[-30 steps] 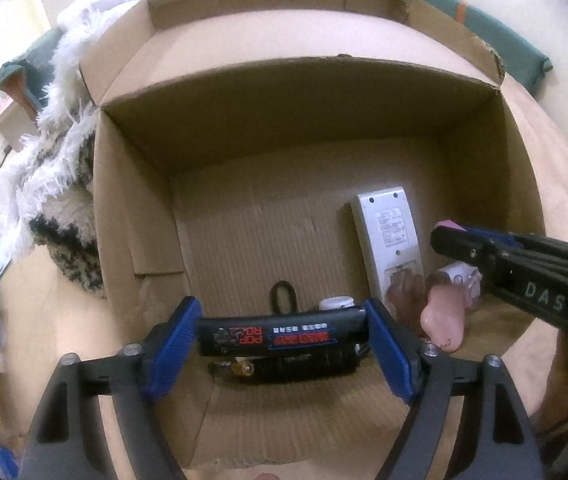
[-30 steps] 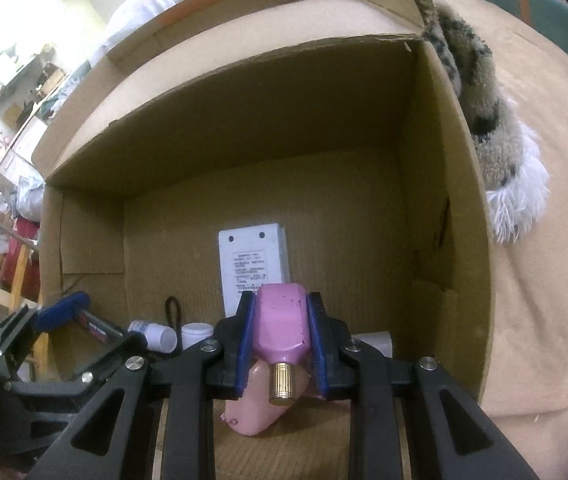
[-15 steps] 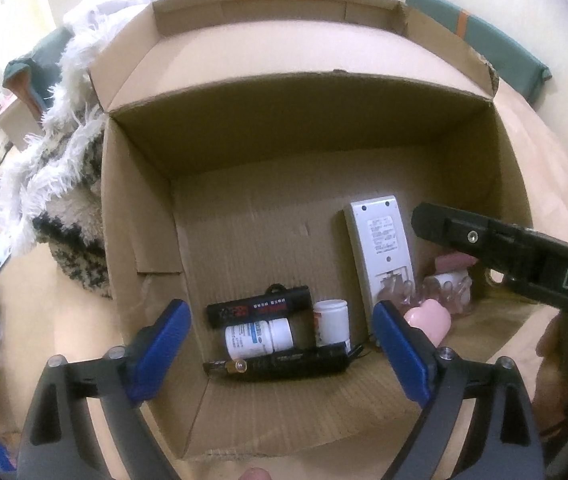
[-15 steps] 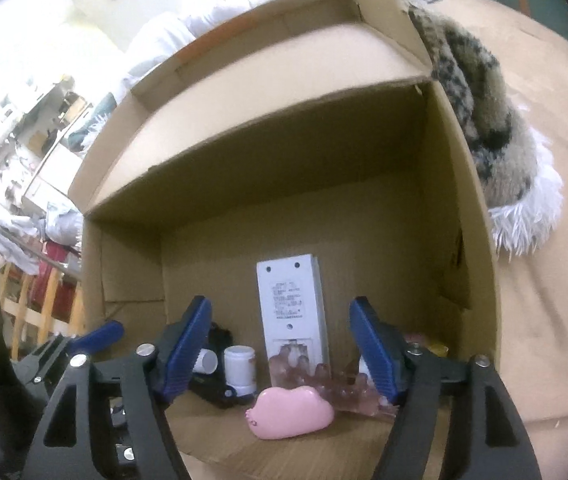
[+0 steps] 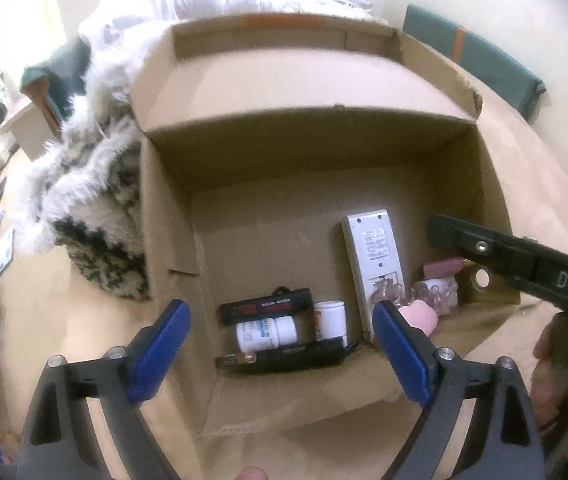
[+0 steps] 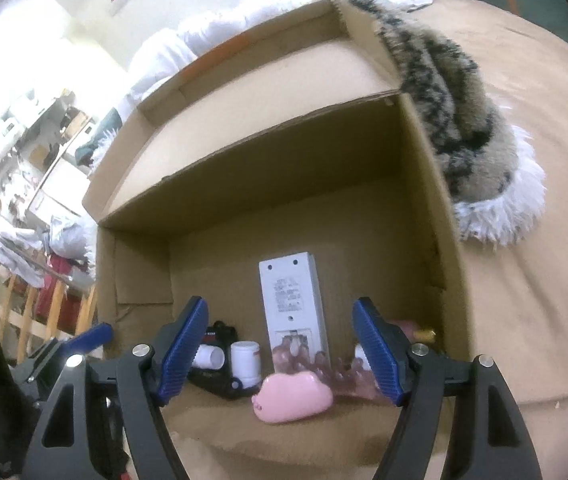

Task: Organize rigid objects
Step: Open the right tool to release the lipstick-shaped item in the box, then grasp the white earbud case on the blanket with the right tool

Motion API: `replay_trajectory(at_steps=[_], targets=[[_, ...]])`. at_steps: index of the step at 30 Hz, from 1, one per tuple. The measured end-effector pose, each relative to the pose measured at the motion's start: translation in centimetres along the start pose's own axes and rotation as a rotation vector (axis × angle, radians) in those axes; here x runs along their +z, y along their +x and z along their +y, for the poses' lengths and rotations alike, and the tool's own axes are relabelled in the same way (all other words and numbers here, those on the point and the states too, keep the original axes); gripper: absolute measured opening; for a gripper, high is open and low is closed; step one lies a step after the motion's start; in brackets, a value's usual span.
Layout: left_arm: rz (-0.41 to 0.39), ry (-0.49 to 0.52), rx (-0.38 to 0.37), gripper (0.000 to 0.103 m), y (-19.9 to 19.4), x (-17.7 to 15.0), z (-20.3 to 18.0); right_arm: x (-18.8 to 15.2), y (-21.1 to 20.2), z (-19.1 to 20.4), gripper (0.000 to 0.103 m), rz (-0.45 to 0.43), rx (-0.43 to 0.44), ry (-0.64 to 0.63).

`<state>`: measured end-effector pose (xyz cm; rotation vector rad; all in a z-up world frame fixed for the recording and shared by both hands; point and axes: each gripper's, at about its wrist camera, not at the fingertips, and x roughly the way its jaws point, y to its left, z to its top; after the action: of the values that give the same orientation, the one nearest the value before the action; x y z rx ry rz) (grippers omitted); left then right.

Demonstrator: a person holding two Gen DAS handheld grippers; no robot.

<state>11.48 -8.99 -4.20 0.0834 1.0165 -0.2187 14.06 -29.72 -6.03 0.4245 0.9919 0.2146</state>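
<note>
An open cardboard box (image 5: pixel 268 208) (image 6: pixel 244 216) lies on a bed. On its floor lie a white remote (image 5: pixel 372 256) (image 6: pixel 292 300), a black device with red print (image 5: pixel 266 306), two white pill bottles (image 5: pixel 264 330), a black pen-like tool (image 5: pixel 284 356), a pink cloud-shaped thing (image 6: pixel 292 398) and a pink bottle with a gold cap (image 5: pixel 444 268). My left gripper (image 5: pixel 280 340) hangs open above the black items, nothing between its blue pads. My right gripper (image 6: pixel 280 352) is open over the remote and the pink things, holding nothing; its black body (image 5: pixel 524 264) reaches in from the right.
A furry black-and-white blanket (image 5: pixel 96 208) (image 6: pixel 464 120) lies against the box's side. White bedding (image 5: pixel 224 0) is piled behind the box. A tan sheet (image 6: pixel 524 260) covers the bed. A wooden railing (image 6: pixel 24 300) and room clutter show at the far left.
The left gripper let go of the black red-printed device, now lying in the box. The right gripper opened and released the pink bottle. Both grippers drew back and up from the box.
</note>
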Motion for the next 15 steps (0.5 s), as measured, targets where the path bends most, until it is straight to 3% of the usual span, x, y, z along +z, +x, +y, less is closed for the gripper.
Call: replay_trajectory(at_steps=[6, 15], targets=[[-0.018, -0.038, -0.001, 0.091, -2.0, -0.9, 1.3, -1.2, -2.5, 0.5, 0.079, -0.054, -0.019, -0.004], [-0.006, -0.086, -0.006, 0.091, -4.6, -4.4, 3.4, -4.7, -4.5, 1.2, 0.079, -0.06, -0.006, 0.035]])
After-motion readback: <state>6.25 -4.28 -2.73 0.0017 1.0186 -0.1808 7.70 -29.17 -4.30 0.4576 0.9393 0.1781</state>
